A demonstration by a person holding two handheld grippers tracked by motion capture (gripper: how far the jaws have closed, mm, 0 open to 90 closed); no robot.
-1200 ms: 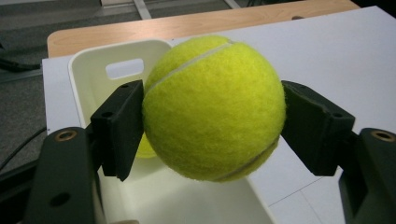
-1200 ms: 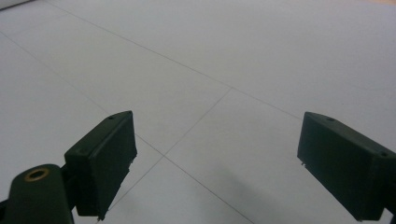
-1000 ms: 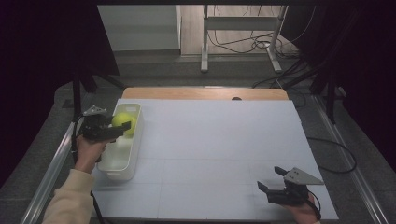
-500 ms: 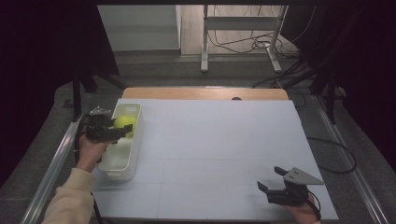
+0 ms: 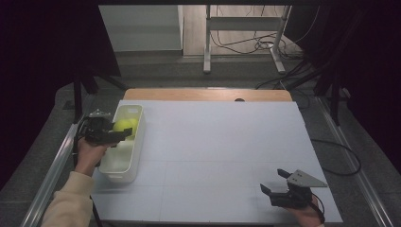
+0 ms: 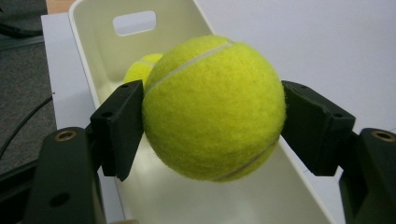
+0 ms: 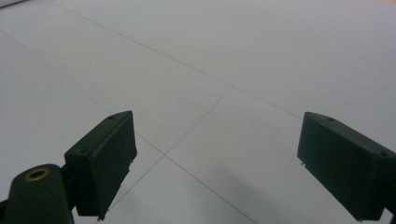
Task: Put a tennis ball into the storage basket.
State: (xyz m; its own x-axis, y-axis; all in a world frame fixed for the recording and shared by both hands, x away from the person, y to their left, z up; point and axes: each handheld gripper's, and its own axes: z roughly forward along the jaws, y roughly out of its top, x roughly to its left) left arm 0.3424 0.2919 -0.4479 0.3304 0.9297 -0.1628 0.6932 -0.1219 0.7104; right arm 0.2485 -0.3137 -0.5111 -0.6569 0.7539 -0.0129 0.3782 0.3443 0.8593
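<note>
Two tongs: your left tongs (image 6: 212,126) clamp the light, springy tennis ball (image 6: 214,107) across its middle over the bin (image 6: 88,28); right tongs (image 7: 229,163) gape empty.

Left tool (image 5: 124,134) with ball (image 5: 124,126): marginally nearer.

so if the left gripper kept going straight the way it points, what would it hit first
Probably the second yellow tennis ball lying in the cream plastic bin, just beyond the yellow tennis ball that the left gripper holds; depth is hard to judge.
</note>
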